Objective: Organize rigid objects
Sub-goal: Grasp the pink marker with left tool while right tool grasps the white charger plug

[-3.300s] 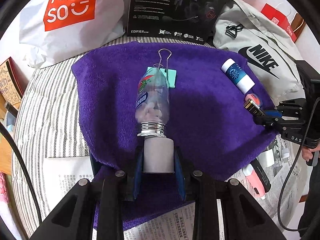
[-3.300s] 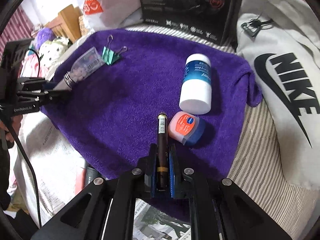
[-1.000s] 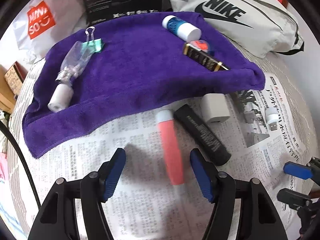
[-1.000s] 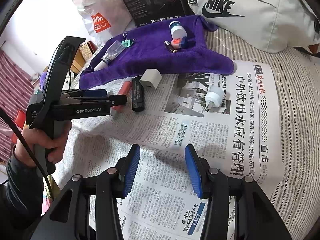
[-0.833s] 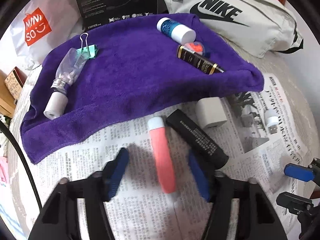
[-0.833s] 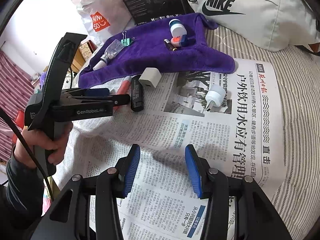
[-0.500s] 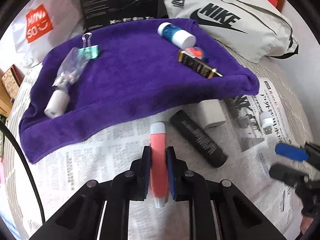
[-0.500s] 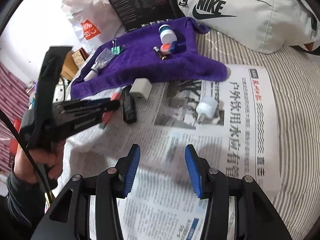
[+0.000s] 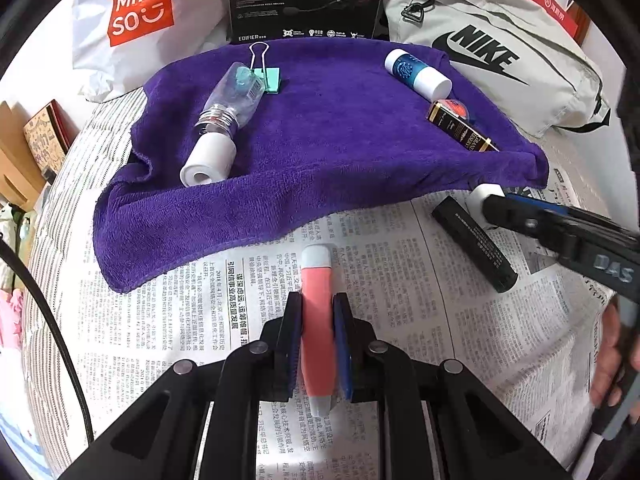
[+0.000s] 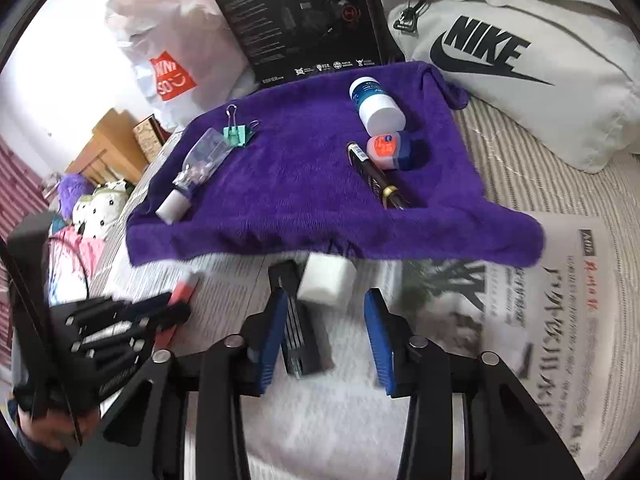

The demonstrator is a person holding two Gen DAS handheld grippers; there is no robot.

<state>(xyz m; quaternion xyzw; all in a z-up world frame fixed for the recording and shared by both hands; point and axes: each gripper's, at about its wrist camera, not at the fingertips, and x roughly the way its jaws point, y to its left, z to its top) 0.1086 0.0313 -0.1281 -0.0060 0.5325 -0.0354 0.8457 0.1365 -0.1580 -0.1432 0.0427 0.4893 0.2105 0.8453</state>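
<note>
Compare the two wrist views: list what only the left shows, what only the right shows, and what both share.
Only the left wrist view shows the left claw shut on the pink tube, seen end to end.

Only the right wrist view shows the open right claw and the wooden furniture.

Both show the purple towel, the green binder clip, the clear bottle, the black tube and the white charger block.
</note>
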